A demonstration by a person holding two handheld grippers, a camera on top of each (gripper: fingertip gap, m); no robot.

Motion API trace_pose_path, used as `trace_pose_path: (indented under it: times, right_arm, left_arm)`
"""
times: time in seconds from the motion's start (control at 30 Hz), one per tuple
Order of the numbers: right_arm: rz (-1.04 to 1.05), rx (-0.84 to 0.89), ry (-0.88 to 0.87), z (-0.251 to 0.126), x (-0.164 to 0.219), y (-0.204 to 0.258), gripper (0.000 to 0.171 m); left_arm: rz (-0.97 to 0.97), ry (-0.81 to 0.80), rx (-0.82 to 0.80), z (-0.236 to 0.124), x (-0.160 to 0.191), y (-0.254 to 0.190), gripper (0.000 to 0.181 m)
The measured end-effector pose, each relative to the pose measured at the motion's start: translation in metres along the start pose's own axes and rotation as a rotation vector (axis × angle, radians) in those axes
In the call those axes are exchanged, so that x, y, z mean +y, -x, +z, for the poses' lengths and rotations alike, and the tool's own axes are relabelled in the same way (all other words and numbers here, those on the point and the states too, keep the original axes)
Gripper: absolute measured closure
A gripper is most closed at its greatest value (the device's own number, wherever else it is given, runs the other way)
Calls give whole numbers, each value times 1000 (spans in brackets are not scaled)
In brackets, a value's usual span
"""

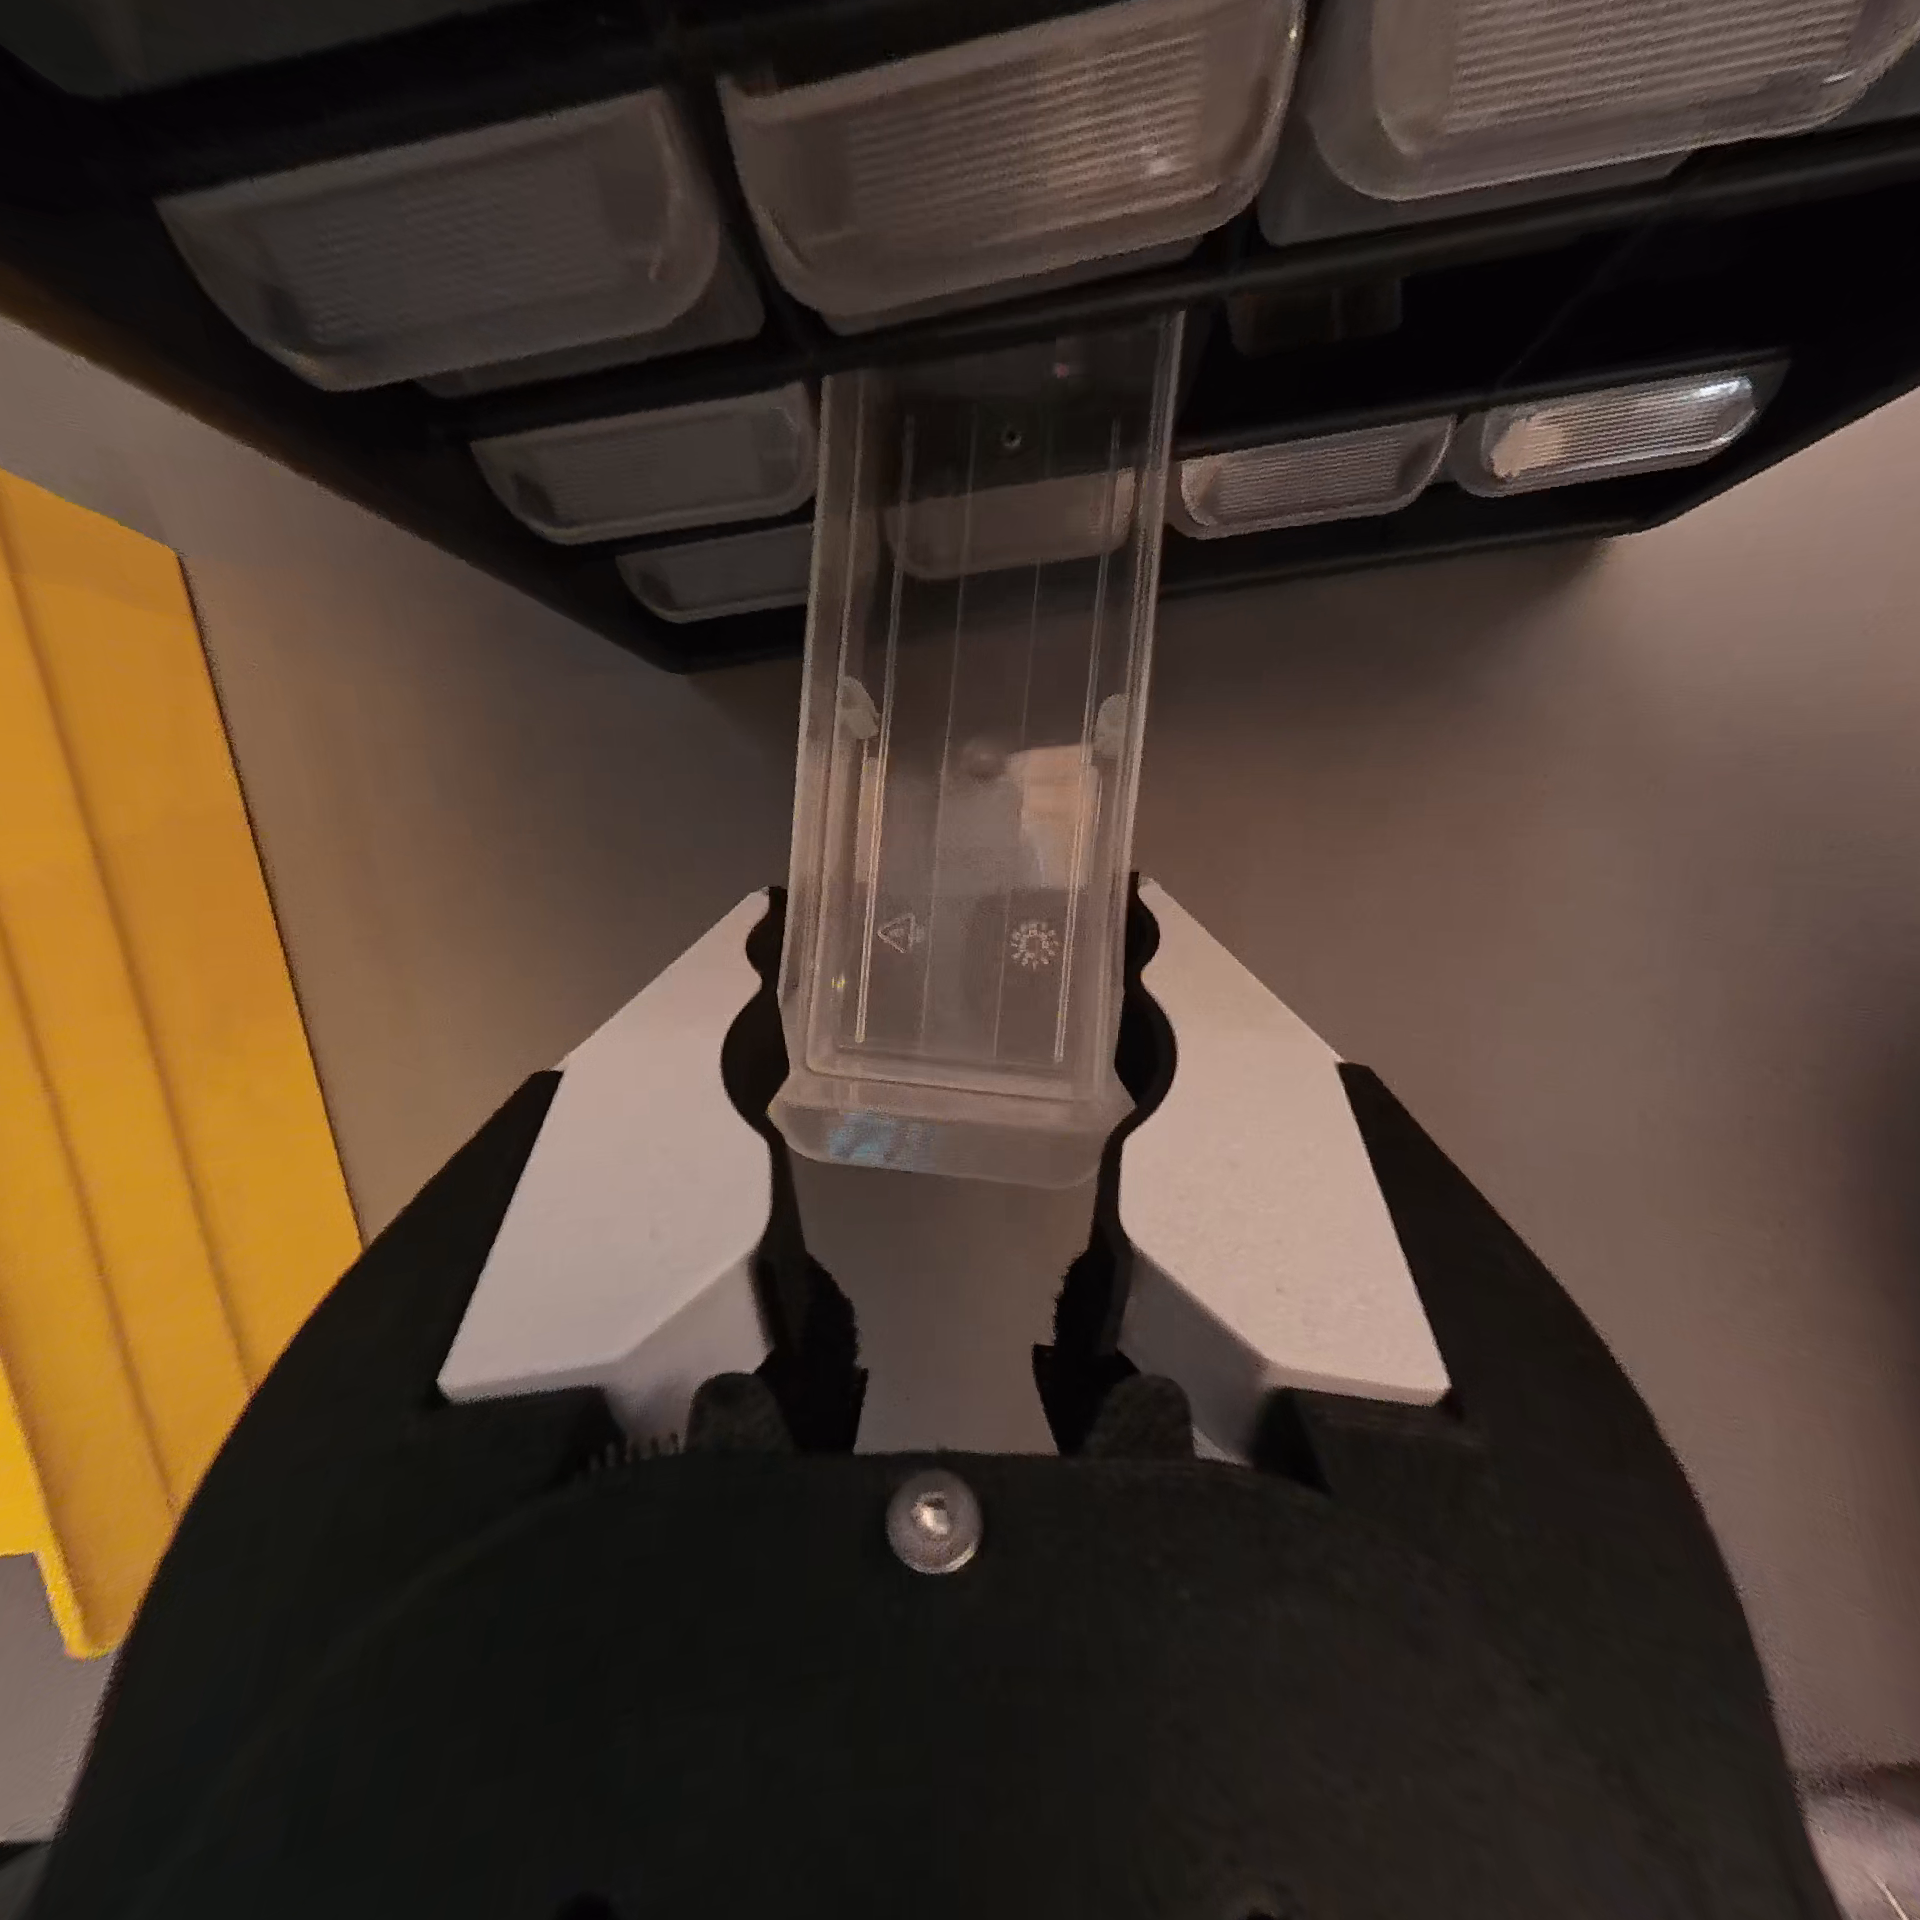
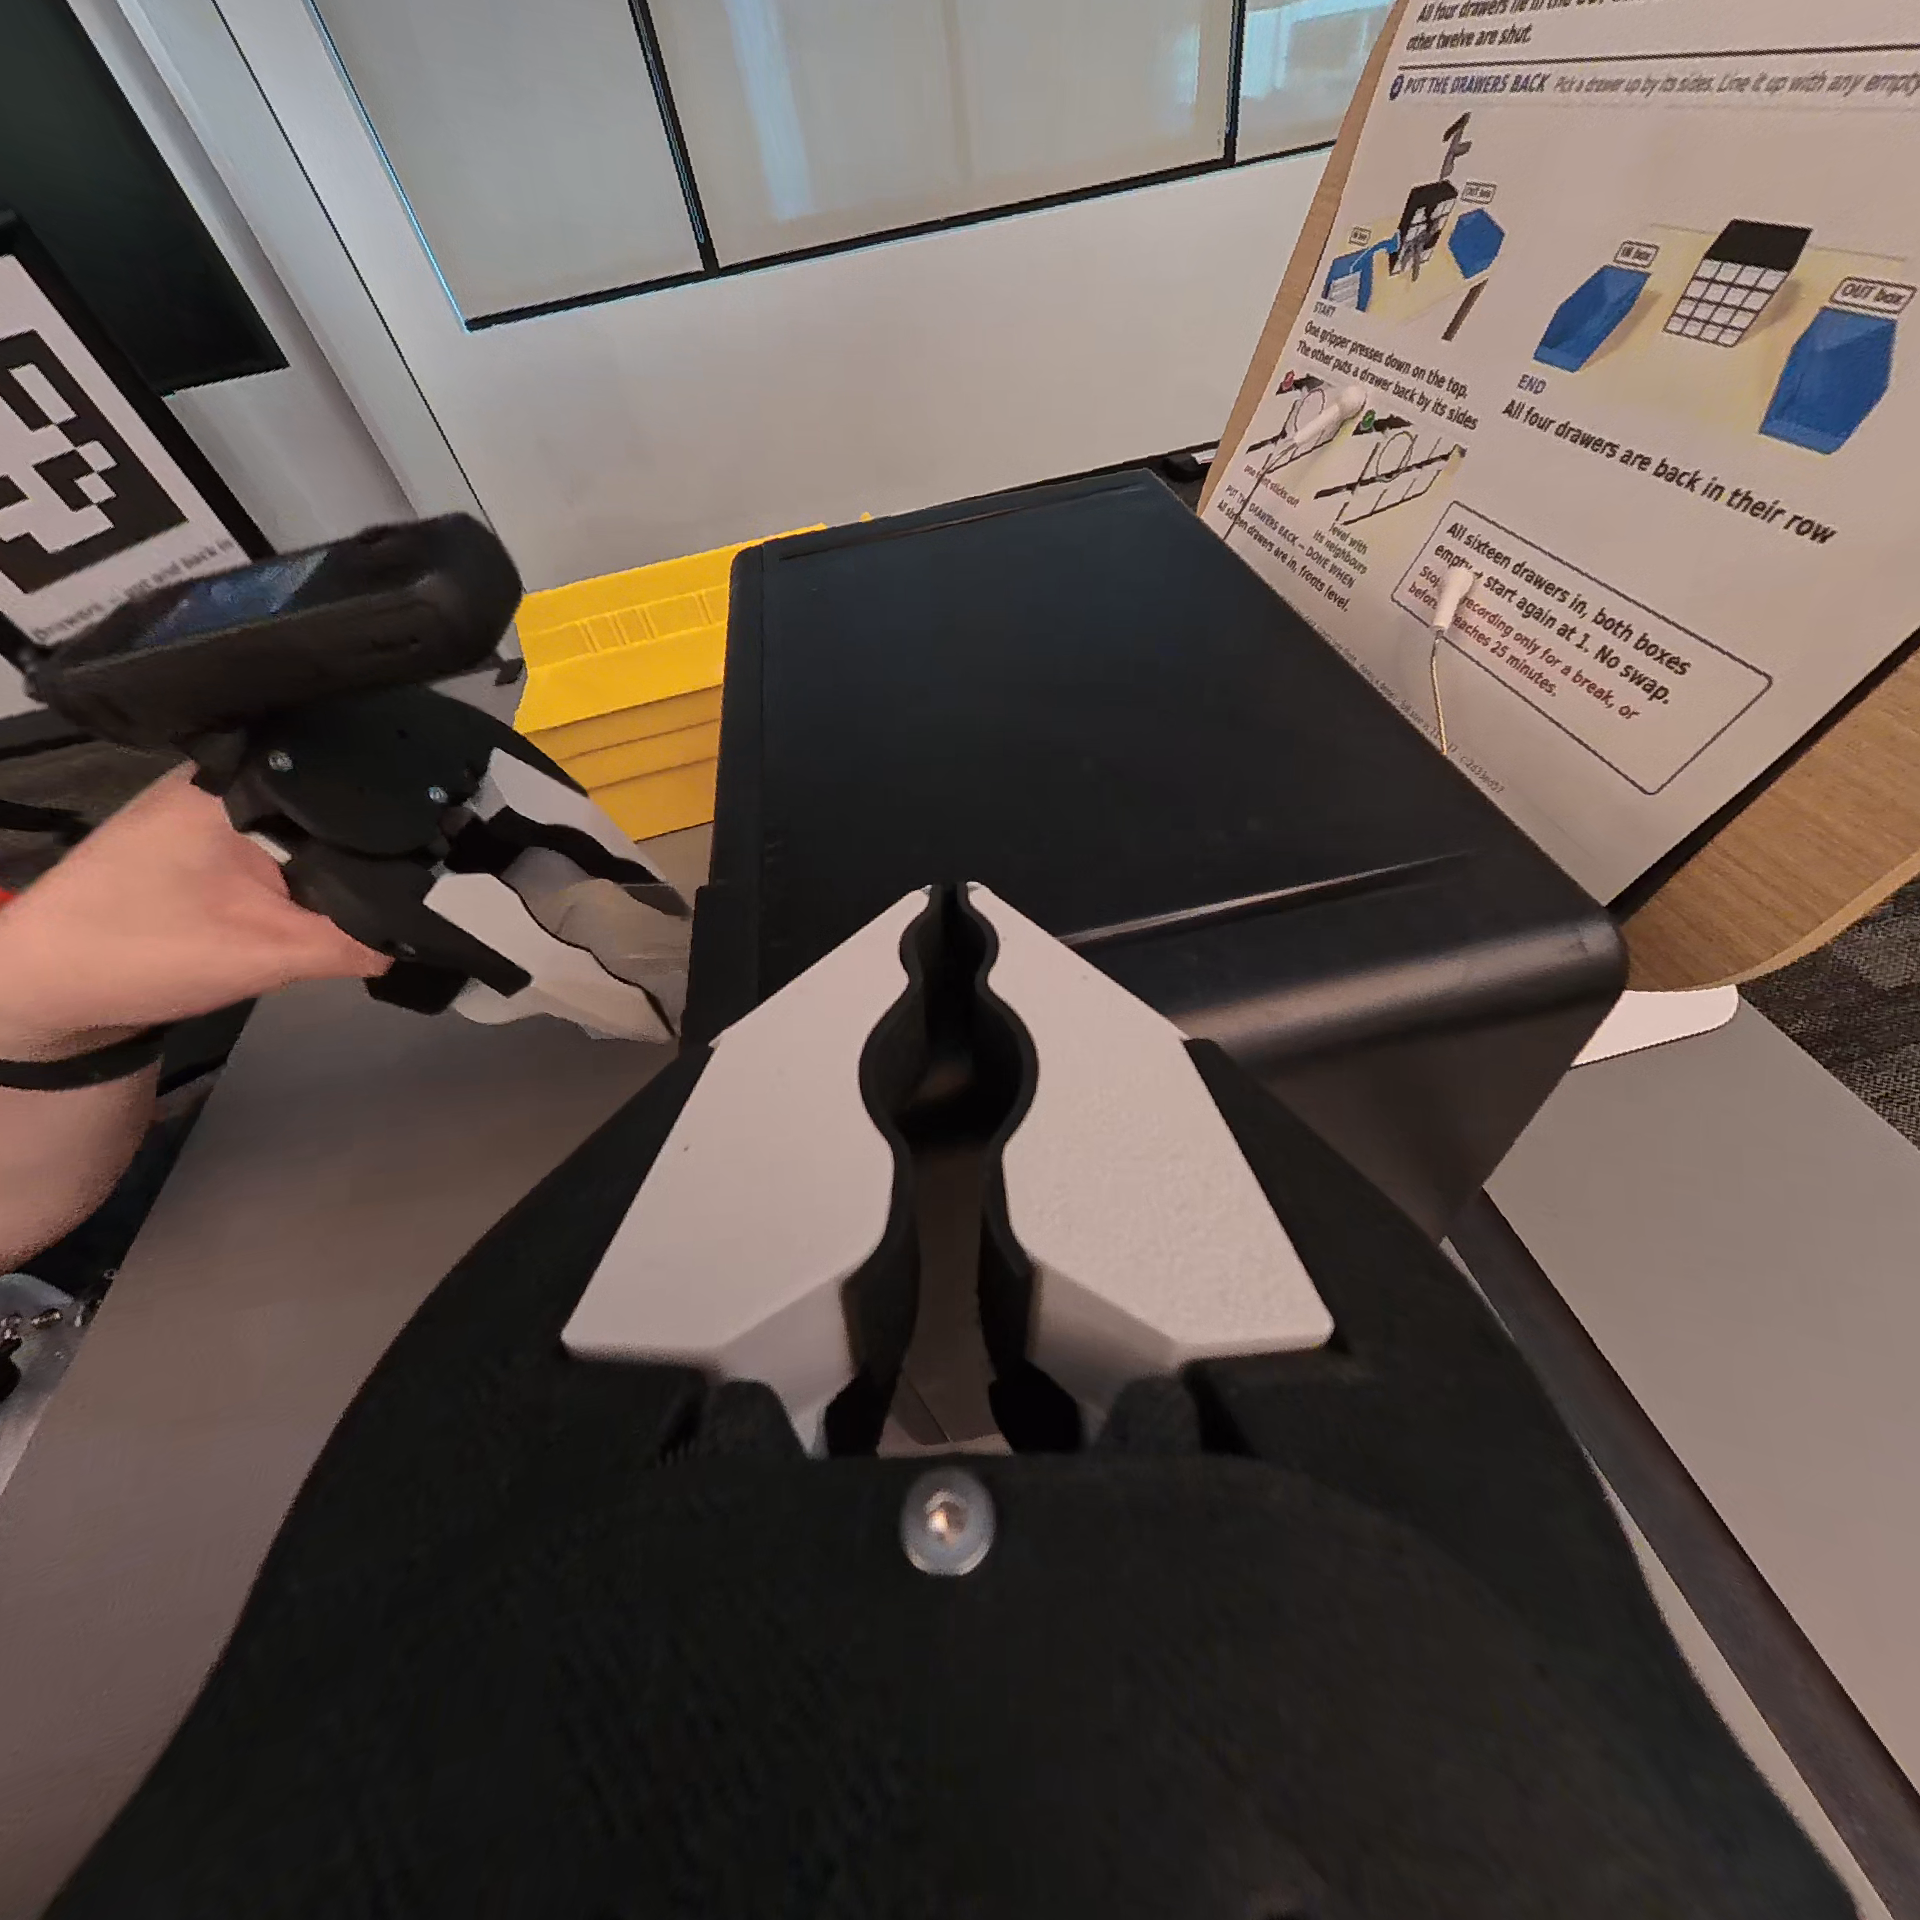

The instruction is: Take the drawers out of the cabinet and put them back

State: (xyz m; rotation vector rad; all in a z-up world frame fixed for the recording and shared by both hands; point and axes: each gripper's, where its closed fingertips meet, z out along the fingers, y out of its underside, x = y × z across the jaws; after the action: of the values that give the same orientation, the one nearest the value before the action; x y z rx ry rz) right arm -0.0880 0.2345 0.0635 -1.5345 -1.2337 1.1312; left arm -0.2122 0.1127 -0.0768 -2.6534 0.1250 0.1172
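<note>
While the left hand-held gripper (image 1: 951, 997) clamps a clear drawer (image 1: 977, 748) by its two sides near the front, the drawer's back end sits right at a slot in the black cabinet (image 1: 1340, 312), partway out, with shut drawers all round it. Whether it is coming out or going back in, I can't tell. A yellow bin (image 1: 125, 935) shows at the left.

Over to the right wrist view: the right hand-held gripper (image 2: 948, 904) is closed on nothing, tips down at the front edge of the cabinet's (image 2: 1091, 727) top, apparently steadying it, cabinet mid-tabletop (image 2: 312, 1195). Next call, I reckon: keep the drawer level and square to its slot, slide straight, cabinet pinned.
</note>
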Motion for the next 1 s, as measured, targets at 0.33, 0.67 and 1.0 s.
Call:
trace_pose_path:
  times: [0.33,0.67,1.0]
  right_arm:
    - [3,-1,-1,0,0,0,171]
    - [8,-8,-6,0,0,0,171]
    - [25,-17,-13,0,0,0,171]
  left_arm:
    - [7,-203,18,18,-28,-21,115]
    - [416,-541,-2,-33,-9,-33,108]
    - [910,-702,-443,-22,14,-18,152]
